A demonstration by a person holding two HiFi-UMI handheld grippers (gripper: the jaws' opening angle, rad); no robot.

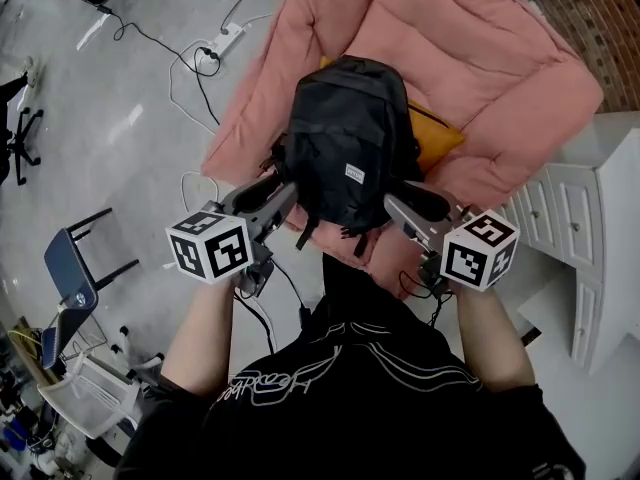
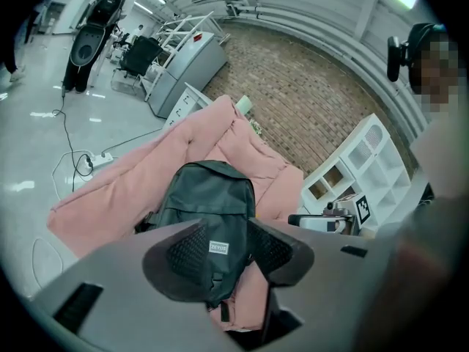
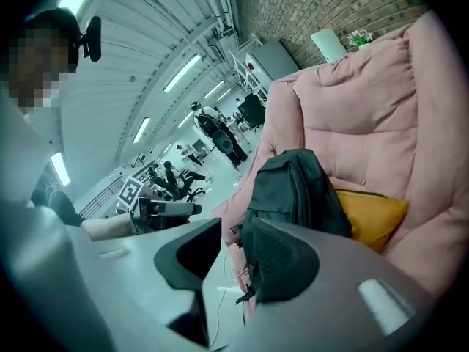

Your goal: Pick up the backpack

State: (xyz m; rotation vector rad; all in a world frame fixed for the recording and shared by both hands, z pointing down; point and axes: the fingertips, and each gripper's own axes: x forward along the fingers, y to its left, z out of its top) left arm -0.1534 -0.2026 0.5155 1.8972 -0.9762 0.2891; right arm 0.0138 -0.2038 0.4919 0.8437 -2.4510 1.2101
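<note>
A black backpack (image 1: 345, 143) stands upright on a pink padded sofa (image 1: 480, 58), its front with a small white label toward me. It leans against a yellow cushion (image 1: 440, 138). My left gripper (image 1: 283, 180) hovers at the bag's lower left side and my right gripper (image 1: 418, 200) at its lower right; neither touches it. In the left gripper view the jaws (image 2: 227, 244) stand apart, with the backpack (image 2: 209, 204) beyond the gap. In the right gripper view the jaws (image 3: 231, 251) are also apart, with the backpack (image 3: 293, 185) just behind the right-hand pad. Nothing is held.
A white cabinet (image 1: 580, 218) with drawers stands right of the sofa. On the grey floor to the left lie a power strip (image 1: 225, 40) with cables and a blue chair (image 1: 75, 268). A brick wall (image 2: 308, 101) rises behind the sofa.
</note>
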